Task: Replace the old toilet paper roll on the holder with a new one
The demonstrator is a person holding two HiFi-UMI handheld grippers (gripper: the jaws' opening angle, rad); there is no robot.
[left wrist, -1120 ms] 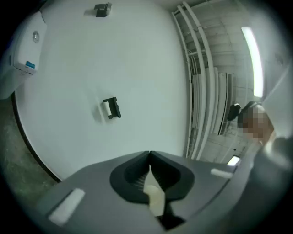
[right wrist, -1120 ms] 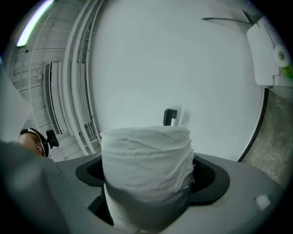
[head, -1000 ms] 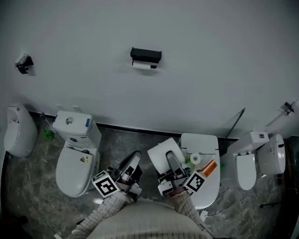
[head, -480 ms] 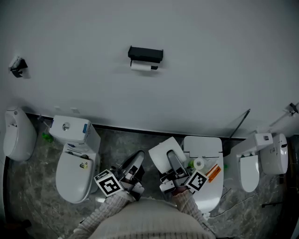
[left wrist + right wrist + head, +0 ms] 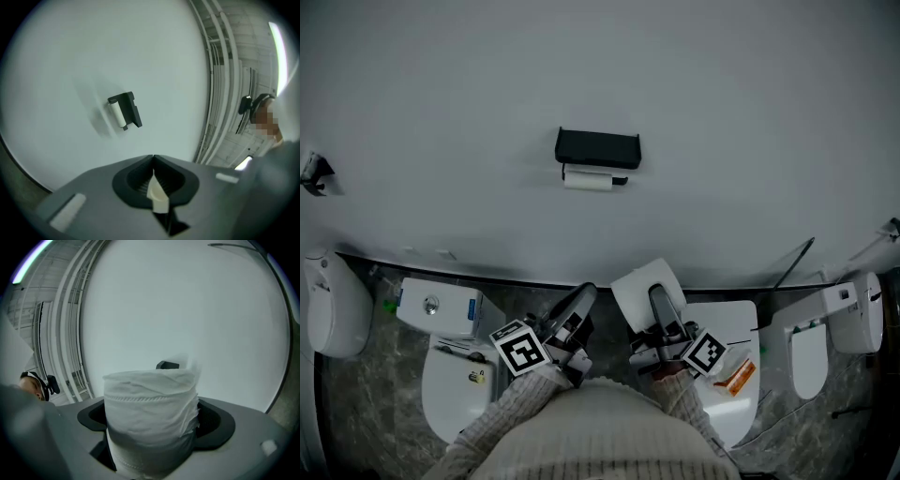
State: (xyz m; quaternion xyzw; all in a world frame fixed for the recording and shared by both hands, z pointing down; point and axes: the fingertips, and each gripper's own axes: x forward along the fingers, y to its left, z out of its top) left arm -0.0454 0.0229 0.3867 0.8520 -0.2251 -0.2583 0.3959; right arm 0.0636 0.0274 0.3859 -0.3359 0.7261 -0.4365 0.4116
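We clamp the new white toilet paper roll (image 5: pixel 149 413) in the right gripper (image 5: pixel 656 298) and hold the left gripper (image 5: pixel 153 158) closed and empty, free to deal with the thin old roll (image 5: pixel 589 180) on the black wall-mounted holder (image 5: pixel 598 148), well ahead.

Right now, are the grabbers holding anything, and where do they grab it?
The right gripper holds a full toilet paper roll, jaws squeezing its wrapped sides. The left gripper is shut and empty.
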